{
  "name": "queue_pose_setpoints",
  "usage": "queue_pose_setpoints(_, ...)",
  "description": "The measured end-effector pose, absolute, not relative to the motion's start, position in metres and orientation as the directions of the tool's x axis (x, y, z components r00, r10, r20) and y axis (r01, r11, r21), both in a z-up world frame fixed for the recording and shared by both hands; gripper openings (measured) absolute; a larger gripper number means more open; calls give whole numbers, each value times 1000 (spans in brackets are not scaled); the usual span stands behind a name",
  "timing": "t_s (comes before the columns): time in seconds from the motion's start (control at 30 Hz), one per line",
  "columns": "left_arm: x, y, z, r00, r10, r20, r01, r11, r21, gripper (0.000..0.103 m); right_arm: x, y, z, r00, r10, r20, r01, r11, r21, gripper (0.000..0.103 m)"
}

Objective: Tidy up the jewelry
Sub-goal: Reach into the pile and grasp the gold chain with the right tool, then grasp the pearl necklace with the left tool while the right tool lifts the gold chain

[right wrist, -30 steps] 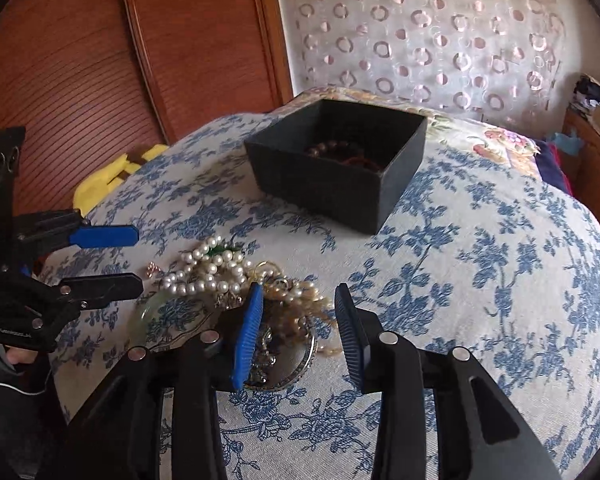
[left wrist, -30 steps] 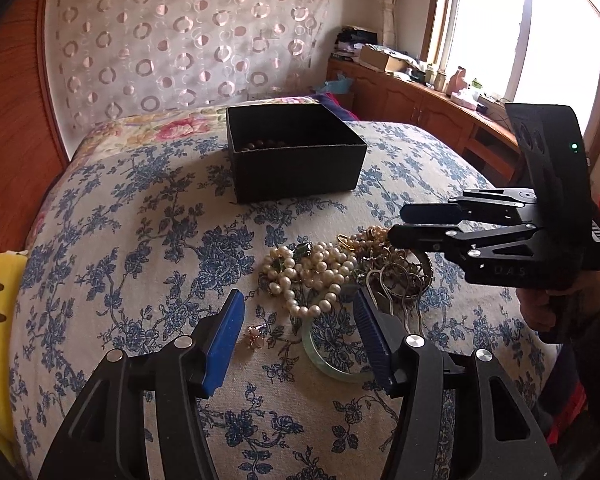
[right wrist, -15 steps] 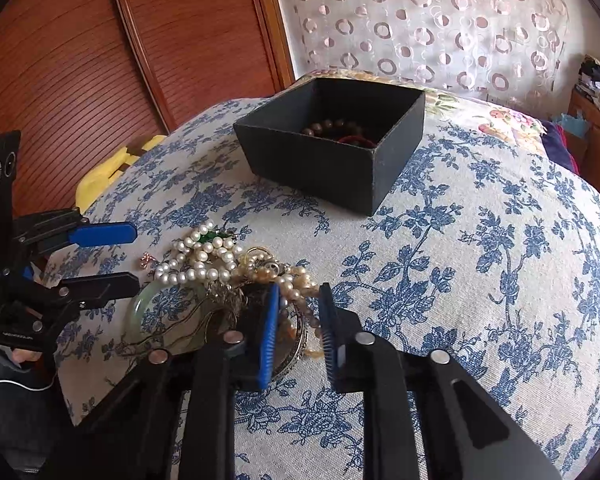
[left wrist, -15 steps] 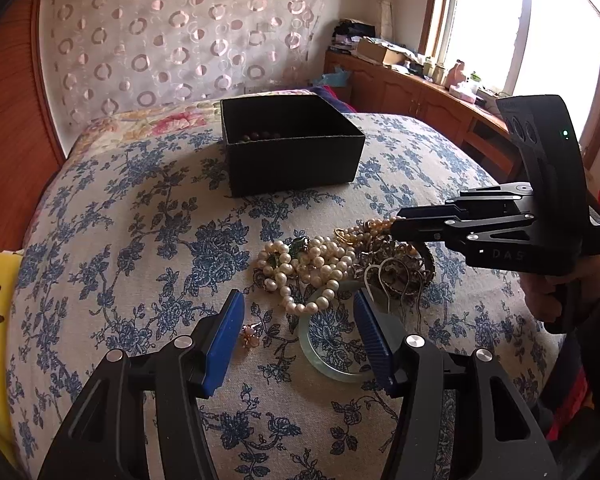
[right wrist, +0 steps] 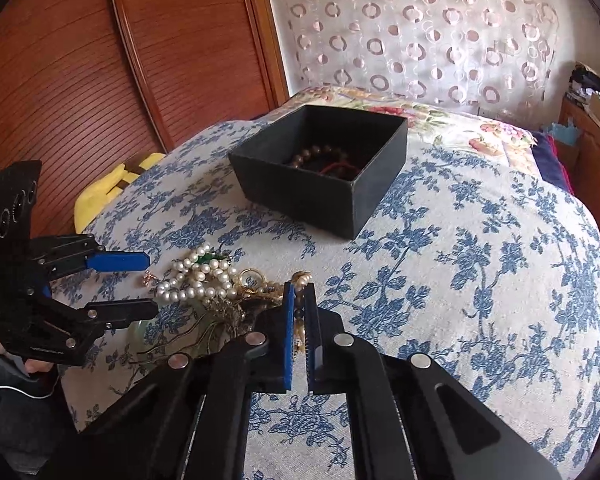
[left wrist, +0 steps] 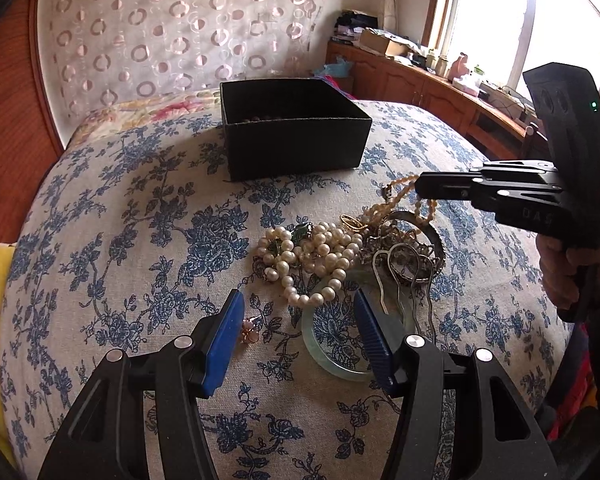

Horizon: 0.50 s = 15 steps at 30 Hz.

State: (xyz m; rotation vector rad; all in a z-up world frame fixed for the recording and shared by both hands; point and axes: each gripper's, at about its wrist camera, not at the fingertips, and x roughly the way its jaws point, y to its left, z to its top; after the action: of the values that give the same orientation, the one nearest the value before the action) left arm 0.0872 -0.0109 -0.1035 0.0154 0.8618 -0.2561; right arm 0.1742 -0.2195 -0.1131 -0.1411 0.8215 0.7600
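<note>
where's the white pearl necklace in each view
Left wrist view: the white pearl necklace lies centre frame, just beyond the open fingers.
Right wrist view: it lies lower left, left of the closed fingers.
Shared landmark: the black box stands farther back on the bedspread in both.

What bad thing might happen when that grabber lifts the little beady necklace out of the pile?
The right gripper has just closed its jaws on the thin cream bead strand. That strand runs into the tangled pile, so lifting may drag the white pearl necklace along, or the strand may slip free before reaching the black box.
</note>
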Motion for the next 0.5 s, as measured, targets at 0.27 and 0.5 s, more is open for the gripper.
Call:
queue_pose_setpoints(0.27, 88, -10, -105, 623, -222, -750, 228, 969, -98, 54, 174, -235, -93, 515, 561, -648, -632, 760, 156, 5)
queue_pose_setpoints(0.5, 89, -8, -105, 620, -242, -746, 234, 965, -118, 54, 173, -251, -69, 586, 552, -594, -609, 783, 128, 5)
